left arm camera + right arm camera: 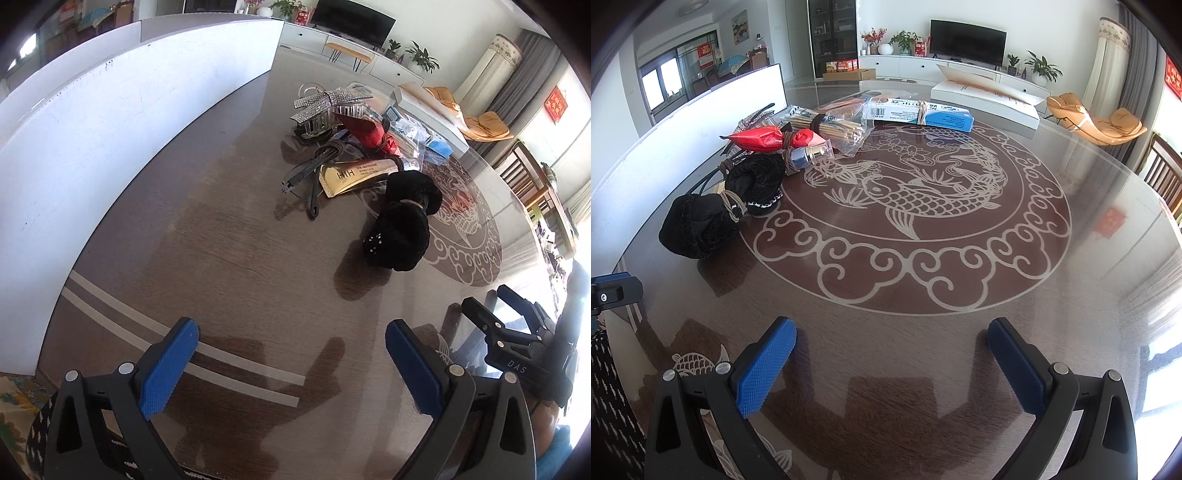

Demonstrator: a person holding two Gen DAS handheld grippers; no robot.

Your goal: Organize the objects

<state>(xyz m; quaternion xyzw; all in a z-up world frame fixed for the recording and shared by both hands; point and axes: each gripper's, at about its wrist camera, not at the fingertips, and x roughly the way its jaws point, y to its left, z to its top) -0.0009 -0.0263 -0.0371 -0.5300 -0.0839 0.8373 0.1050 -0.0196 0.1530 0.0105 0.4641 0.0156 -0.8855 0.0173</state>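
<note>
A pile of small objects lies on the round glass table (960, 295). Nearest is a black velvet bundle tied with cord (402, 225) (713, 210). Behind it lie a gold tube (354, 175), a red packet (369, 134) (759, 138), a rhinestone bow hair clip (328, 105), black clips (306, 177), a bag of wooden sticks (834, 129) and a blue-and-white box (923, 112). My left gripper (291, 365) is open and empty, low over the table in front of the pile. My right gripper (892, 365) (509, 321) is open and empty, right of the left one.
A tall white board (110, 129) (701, 110) stands along the table's left edge. A flat white box (986, 98) lies at the table's far side. Wooden chairs (1163, 177) stand to the right. A patterned cloth (605, 387) is at the near left.
</note>
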